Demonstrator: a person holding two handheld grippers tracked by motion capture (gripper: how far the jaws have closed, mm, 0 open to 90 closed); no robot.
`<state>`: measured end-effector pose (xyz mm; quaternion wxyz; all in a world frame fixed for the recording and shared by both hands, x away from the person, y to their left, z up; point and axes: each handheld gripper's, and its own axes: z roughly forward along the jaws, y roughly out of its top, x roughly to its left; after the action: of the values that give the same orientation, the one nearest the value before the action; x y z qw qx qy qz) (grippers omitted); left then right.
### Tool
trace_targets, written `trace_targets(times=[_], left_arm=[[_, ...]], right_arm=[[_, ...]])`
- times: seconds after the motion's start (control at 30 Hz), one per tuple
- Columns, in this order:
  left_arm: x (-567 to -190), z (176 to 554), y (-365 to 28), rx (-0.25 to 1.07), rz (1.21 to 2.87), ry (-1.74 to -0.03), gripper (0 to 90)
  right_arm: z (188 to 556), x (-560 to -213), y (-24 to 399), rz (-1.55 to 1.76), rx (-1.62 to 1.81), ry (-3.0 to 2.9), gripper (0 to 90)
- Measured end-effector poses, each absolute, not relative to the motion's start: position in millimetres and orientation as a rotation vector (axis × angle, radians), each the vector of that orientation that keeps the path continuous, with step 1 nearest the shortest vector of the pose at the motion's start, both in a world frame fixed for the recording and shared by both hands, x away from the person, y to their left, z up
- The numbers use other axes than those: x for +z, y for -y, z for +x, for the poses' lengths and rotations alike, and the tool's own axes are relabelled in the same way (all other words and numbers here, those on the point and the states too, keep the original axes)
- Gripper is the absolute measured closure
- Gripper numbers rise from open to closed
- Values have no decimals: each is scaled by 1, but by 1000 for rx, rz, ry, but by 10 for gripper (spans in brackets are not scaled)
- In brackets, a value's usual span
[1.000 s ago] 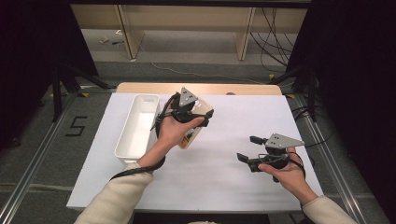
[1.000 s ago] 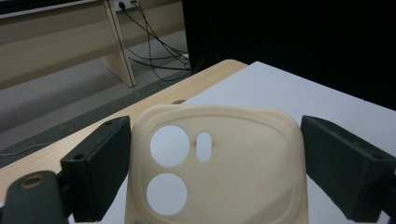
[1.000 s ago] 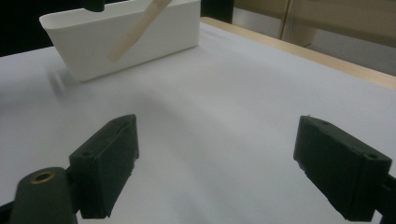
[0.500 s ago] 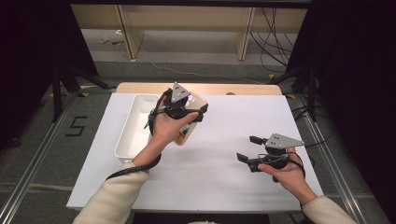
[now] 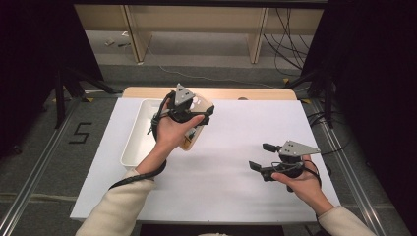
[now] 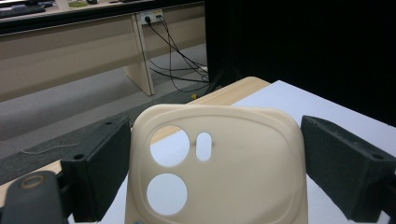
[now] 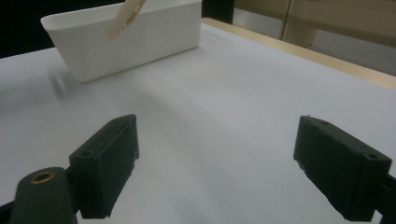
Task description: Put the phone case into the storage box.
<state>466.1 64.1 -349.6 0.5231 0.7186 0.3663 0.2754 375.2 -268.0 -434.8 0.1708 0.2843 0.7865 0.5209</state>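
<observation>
Leftward and a little away from me, my left claw (image 5: 194, 115) has carried the cream phone case (image 5: 193, 136) since a second ago, so it now hangs just beside the white bin (image 5: 133, 147), at its near long wall, where earlier it sat farther out over the sheet. In the left gripper view the case (image 6: 233, 172) stands upright between my two black pads (image 6: 100, 172), lens holes toward me, the left pad against its edge, the right one close at the other side; I judge it pinched. That reads to me as a drop into the bin coming up: a bit more travel left, then let go.

My right claw (image 5: 259, 157) has kept still, low over the sheet to my right, its jaws spread with nothing between them, pointing toward the bin (image 7: 126, 39).

Under both claws lies a white sheet (image 5: 246, 196) on a pale wooden table (image 5: 255, 93). Beyond are grey carpet, desk legs, loose cables and black curtains either side.
</observation>
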Motion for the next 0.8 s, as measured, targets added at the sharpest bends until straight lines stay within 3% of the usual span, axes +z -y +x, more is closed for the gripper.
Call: trace_targets(times=[0.8], left_arm=[[-337,471,-88,743,1661,-929,112]], right_arm=[[375,-435,268,808,1478,-2235,151]])
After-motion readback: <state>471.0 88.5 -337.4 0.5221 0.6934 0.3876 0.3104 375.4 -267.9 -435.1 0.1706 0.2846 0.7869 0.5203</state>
